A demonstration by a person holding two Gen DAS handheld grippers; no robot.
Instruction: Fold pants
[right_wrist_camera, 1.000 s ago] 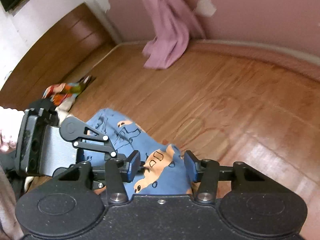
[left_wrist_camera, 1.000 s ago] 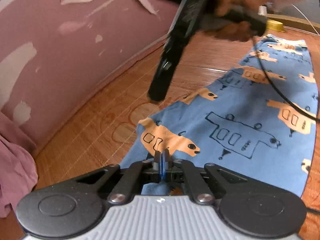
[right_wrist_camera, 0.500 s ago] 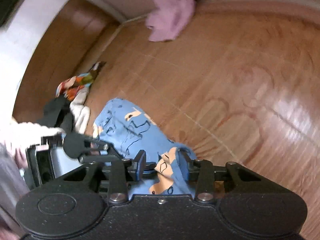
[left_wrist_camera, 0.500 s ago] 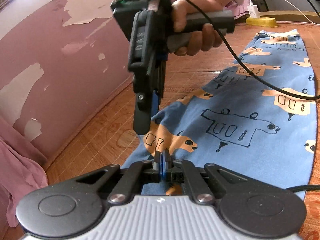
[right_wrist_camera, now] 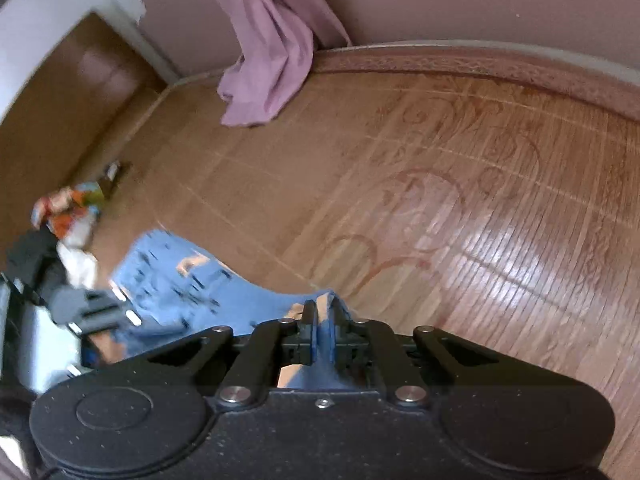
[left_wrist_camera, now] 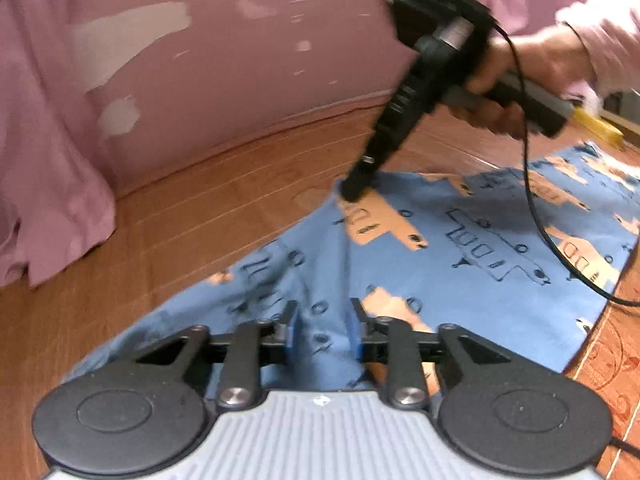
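**Blue printed cotton pinched at one edge, released at the other**

Blue, soft-looking knit printed with tan and outlined vehicle shapes, the pants lay spread over a glossy woven mat with a reddish scroll pattern. In the left wrist view the left gripper hung over the near end of the cloth with its blue-padded jaws apart and nothing between them; half a second before, they had been closed on that edge. Beyond, the right gripper, held by a hand in a pale pink sleeve, pressed its black tip down at the pants' far edge, where a ridge of fabric rose. A black cable trailed across the cloth.

In the right wrist view the right gripper had its jaws together, clamped on a fold of the pants; earlier they stood open around it. A mauve draped cloth hung against the peeling pink wall, its hem crumpled on the mat. The left gripper showed blurred at the left.
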